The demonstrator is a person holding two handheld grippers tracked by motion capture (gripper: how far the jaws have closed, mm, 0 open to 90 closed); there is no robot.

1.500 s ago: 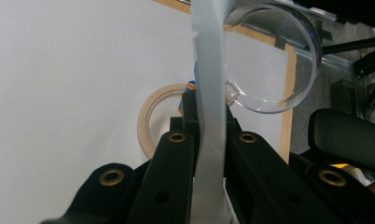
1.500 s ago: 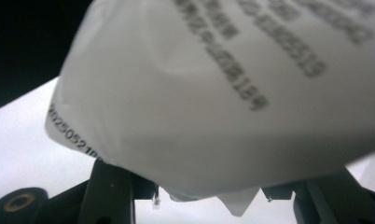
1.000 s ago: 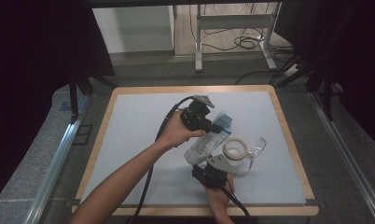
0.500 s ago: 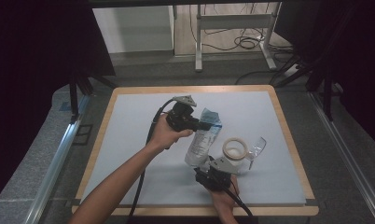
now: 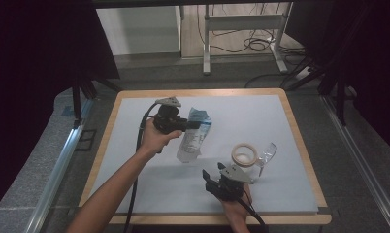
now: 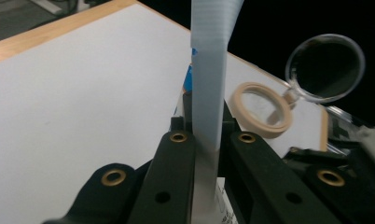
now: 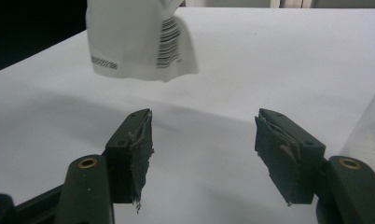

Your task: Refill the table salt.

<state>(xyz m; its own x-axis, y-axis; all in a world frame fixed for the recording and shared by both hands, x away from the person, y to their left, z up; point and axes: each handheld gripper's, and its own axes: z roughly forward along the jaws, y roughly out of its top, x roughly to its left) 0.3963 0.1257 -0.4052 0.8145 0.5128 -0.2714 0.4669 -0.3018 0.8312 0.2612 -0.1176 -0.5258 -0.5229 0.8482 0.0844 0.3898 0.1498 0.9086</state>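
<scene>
A white plastic pouch (image 5: 195, 140) with a blue top and a barcode hangs over the table's middle, and my left gripper (image 5: 190, 125) is shut on its upper edge. In the left gripper view the pouch's thin edge (image 6: 208, 88) stands pinched between the black jaws of that left gripper (image 6: 208, 140). Near the front edge my right gripper (image 5: 209, 181) points toward the pouch. Its jaws stand open in the right gripper view, with nothing between them at the right gripper (image 7: 204, 140), and the pouch's lower corner (image 7: 139, 39) hangs ahead.
A beige tape ring (image 5: 245, 154) lies on the white mat (image 5: 261, 116), with a clear round plastic piece (image 5: 267, 153) just right of it. Both also appear in the left gripper view: ring (image 6: 262, 109), clear piece (image 6: 325, 67). A wooden rim (image 5: 300, 145) borders the mat.
My left gripper has carried the pouch leftward, away from the tape ring. The right gripper has stayed near the front edge.
</scene>
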